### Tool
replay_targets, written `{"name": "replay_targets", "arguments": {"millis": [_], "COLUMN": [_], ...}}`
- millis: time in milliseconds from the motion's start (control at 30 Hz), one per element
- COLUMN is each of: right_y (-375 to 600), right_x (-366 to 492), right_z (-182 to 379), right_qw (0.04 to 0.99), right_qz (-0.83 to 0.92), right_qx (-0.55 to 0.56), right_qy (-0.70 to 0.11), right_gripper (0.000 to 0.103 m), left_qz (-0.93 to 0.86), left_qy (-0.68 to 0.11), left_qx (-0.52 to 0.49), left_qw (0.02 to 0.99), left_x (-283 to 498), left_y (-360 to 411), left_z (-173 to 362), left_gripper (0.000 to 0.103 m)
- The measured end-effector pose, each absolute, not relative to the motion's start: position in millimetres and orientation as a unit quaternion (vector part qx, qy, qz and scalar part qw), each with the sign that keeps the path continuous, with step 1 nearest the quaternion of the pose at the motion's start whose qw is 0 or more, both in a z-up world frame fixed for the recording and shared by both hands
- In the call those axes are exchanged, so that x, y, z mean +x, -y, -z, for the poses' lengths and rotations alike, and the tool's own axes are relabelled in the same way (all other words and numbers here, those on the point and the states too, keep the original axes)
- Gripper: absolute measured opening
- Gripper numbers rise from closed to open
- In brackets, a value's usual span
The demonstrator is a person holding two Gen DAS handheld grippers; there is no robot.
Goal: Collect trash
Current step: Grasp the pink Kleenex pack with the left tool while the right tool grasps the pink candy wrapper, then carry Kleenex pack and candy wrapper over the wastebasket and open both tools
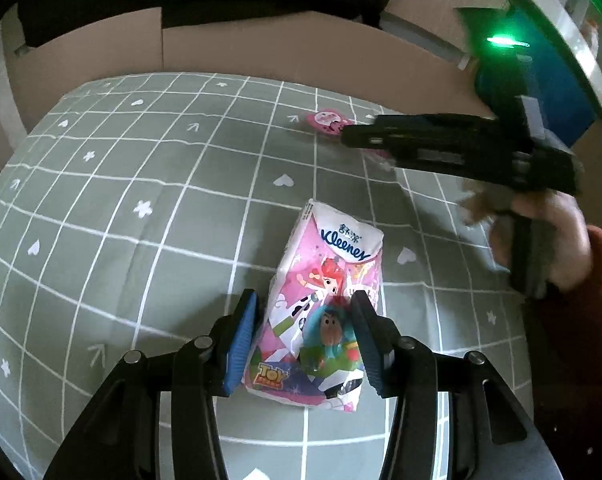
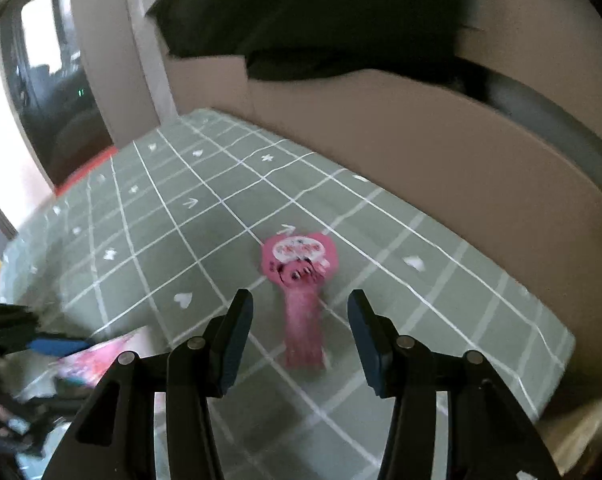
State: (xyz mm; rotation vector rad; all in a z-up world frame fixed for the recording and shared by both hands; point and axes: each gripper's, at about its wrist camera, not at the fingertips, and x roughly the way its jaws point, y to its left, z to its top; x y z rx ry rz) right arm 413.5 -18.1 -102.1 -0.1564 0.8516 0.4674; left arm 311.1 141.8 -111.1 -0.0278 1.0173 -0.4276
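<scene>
A pink-and-white Kleenex tissue pack (image 1: 325,280) with cartoon figures lies flat on the green checked cloth (image 1: 141,160). My left gripper (image 1: 305,332) stands open over its near end, one blue pad on each side of the pack, and neither pad visibly squeezes it. Farther back lies a small pink wrapper (image 2: 299,268) with a long tail. My right gripper (image 2: 301,320) hangs open just short of it, the tail reaching in between the fingertips. The left wrist view shows the right gripper (image 1: 347,136) from the side, its tips beside the pink wrapper (image 1: 325,120). The pack (image 2: 97,356) shows blurred at lower left.
A brown cardboard wall (image 1: 261,48) runs along the far side of the cloth, with dark fabric (image 2: 321,20) draped over its top. A hand in a red sleeve (image 1: 561,248) holds the right gripper. The cloth ends at an edge (image 2: 557,360) on the right.
</scene>
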Motion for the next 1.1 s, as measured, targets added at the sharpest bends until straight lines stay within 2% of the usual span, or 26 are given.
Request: {"name": "replay_targets", "arguments": {"millis": [333, 867, 1033, 1100], "right_y": [0.2, 91.7, 126.6, 137.3], "right_x": [443.9, 298.6, 266.2, 256.6], "right_z": [119.8, 52.3, 52.7, 54.3], "right_qw": [0.873, 0.914, 0.921, 0.922], "right_qz": [-0.2, -0.206, -0.189, -0.187], "right_qx": [-0.074, -0.026, 0.001, 0.01], "right_qy": [-0.438, -0.349, -0.34, -0.338], "right_gripper": [0.046, 0.046, 0.046, 0.046], "left_qz": [0.231, 0.162, 0.172, 0.166], "left_qy": [-0.471, -0.493, -0.483, -0.471], "left_qx": [-0.031, -0.016, 0.062, 0.079], "left_qw": [0.851, 0.855, 0.856, 0.863], "left_x": [306.8, 318.4, 306.7, 301.5], "left_y": [-150.5, -122.7, -98.5, -92.7], "left_z": [114.9, 116.6, 119.2, 120.1], "left_gripper": [0.05, 0.059, 0.061, 0.057]}}
